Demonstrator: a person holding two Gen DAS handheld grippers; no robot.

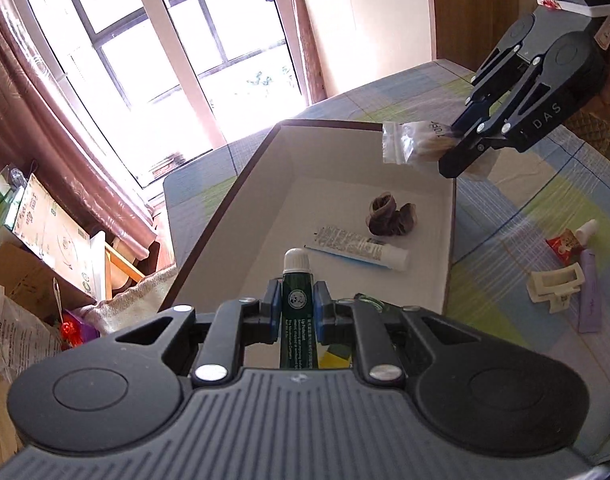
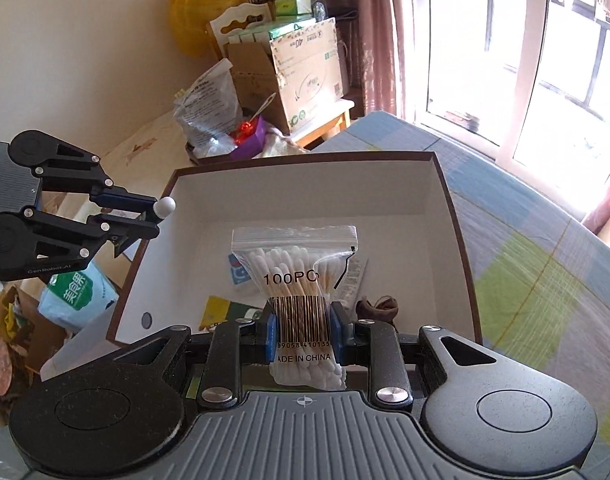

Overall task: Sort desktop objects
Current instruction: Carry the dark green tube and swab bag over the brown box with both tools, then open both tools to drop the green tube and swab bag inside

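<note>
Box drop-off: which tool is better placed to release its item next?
Either could; slight edge to the left. The left tool holds the green tube over the box floor, while the right tool holds the cotton swab bag nearer the rim.

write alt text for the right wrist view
The right tool grips a clear bag of cotton swabs above an open white-lined box. To the left, the left tool holds a white-capped tube at the box's edge.
</note>
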